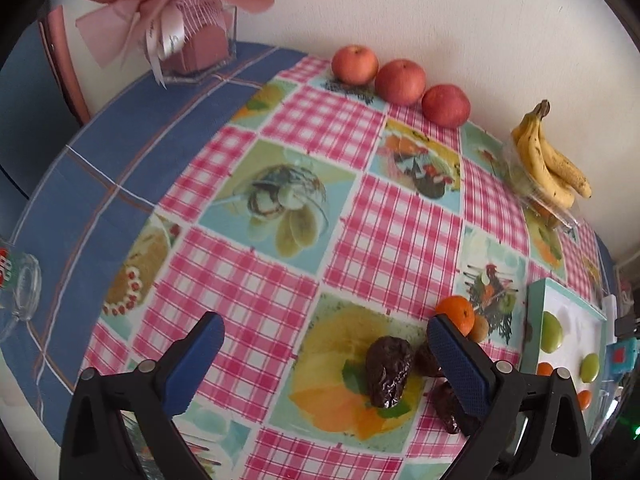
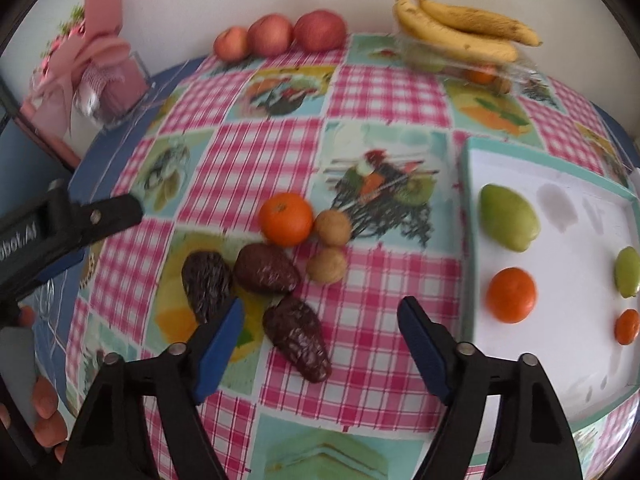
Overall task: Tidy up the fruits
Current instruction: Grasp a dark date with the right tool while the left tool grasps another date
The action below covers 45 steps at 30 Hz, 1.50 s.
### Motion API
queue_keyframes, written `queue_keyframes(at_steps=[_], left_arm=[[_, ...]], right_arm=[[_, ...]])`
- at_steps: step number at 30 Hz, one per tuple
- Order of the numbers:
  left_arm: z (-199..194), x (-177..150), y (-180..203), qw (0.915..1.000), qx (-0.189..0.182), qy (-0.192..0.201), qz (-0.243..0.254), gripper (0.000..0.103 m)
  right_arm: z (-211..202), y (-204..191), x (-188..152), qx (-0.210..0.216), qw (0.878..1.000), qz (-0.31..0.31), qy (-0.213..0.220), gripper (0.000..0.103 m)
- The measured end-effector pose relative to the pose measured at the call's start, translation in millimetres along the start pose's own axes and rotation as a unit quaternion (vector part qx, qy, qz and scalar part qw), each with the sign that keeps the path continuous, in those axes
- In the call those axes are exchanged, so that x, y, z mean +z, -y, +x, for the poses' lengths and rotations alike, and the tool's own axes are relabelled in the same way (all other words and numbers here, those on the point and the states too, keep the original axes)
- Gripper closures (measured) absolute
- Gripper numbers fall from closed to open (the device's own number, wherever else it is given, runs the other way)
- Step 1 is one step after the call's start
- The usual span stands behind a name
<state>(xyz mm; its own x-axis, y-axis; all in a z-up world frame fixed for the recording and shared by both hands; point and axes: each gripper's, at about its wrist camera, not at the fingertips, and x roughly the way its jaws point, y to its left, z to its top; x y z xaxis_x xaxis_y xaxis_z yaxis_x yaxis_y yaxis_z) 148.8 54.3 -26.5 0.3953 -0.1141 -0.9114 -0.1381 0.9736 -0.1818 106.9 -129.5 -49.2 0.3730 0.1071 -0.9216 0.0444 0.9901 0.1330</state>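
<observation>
Your right gripper [image 2: 320, 344] is hovering, fingers spread, around a date [image 2: 298, 338]. Your left gripper [image 1: 326, 364] is gaping empty above the worktop [image 1: 256, 280].

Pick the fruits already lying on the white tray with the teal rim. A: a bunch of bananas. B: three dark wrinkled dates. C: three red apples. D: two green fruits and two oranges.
D: the white tray with the teal rim holds a large green fruit, a smaller green fruit, a round orange and a small orange.
</observation>
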Motion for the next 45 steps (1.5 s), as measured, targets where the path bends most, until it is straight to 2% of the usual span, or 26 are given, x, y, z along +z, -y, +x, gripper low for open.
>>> queue_keyframes(at_steps=[4,6,11,15,18,23,27,31,36,41,45], left_arm=[[12.4,-3.8,6.0,0.9996,-0.006,-0.026,0.002,0.002],[17.4,-6.5,7.9,0.9989,-0.021,-0.041,-0.001,0.006],[24.7,-9.4,11.6,0.9972,-0.039,-0.062,-0.010,0.011],[29.9,-11.1,15.1,0.9961,-0.047,-0.074,-0.011,0.025],[34.0,-13.0,18.1,0.9950,-0.053,-0.084,-0.010,0.038],[41.4,-17.9,25.3,0.9925,-0.069,-0.101,-0.009,0.043],[44.2,-21.1,29.9,0.9913,-0.079,-0.104,-0.013,0.065],[40.8,-20.4,29.2,0.9912,-0.091,-0.094,-0.023,0.066],[27.2,-15.1,25.1,0.9936,-0.086,-0.068,-0.027,0.066],[17.5,-10.6,21.6,0.9949,-0.082,-0.049,-0.033,0.066],[18.5,-10.8,16.9,0.9942,-0.082,-0.052,-0.048,0.066]], right_arm=[[12.0,-11.9,-5.2,-0.002,0.999,-0.025,-0.023,0.025],[15.6,-15.0,-7.6,-0.007,0.999,-0.032,-0.030,0.038],[18.4,-10.9,-10.3,-0.012,0.999,-0.025,-0.038,0.056],[14.2,-6.0,-8.9,-0.002,0.999,-0.022,-0.036,0.069],[10.0,2.3,-8.7,-0.010,0.999,-0.017,-0.035,0.069],[2.3,12.7,-7.6,-0.008,1.000,-0.001,-0.029,0.069],[-4.5,18.8,-6.3,-0.006,1.000,0.008,-0.020,0.069],[-11.4,22.2,-3.2,-0.001,1.000,0.015,-0.009,0.074],[-16.9,22.7,0.1,0.007,1.000,0.017,0.001,0.079],[-14.1,28.0,-0.8,0.014,1.000,0.025,-0.004,0.079],[-8.6,34.1,-2.2,0.020,0.999,0.035,-0.013,0.079]])
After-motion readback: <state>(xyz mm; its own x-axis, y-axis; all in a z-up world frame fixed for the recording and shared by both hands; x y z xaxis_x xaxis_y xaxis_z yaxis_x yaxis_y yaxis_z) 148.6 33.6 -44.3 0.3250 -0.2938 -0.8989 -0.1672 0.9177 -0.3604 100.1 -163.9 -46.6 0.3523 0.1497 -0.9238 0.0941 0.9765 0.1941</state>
